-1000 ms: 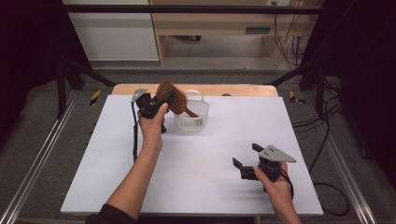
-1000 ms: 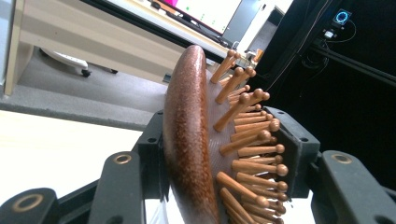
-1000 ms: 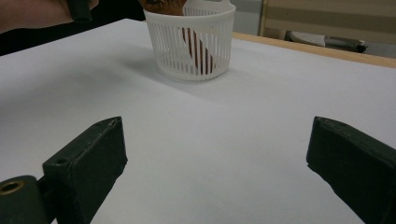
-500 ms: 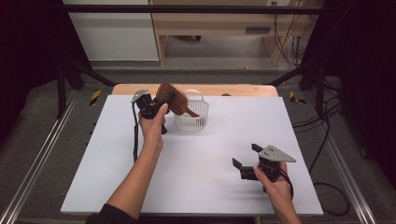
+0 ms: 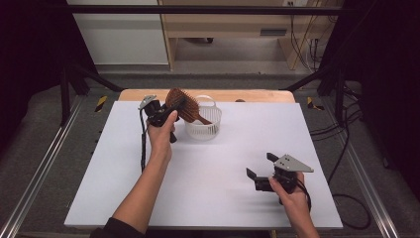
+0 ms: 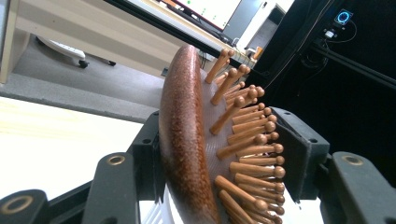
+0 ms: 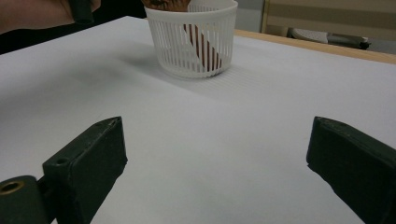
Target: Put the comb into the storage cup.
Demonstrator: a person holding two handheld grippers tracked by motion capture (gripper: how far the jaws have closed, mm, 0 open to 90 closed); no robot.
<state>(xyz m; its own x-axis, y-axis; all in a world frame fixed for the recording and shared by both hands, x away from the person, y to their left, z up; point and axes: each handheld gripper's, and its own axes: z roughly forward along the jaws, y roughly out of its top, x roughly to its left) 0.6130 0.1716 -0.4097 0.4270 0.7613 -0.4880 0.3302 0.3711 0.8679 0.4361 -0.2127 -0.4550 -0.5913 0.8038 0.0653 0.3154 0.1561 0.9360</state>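
A brown wooden hairbrush with peg bristles leans out of a small white slatted basket at the back of the white table top, its handle down inside the basket. My left gripper is shut on the brush head. In the left gripper view one jaw lies against the smooth back of the brush and the other meets the bristle tips. My right gripper rests low on the table at the front right, jaws wide open with nothing between them.
The white sheet covers the table, and a strip of bare wood shows along its far edge. Beyond it are a grey floor, a pale wooden bench and cables at the right. Metal rails run along both sides.
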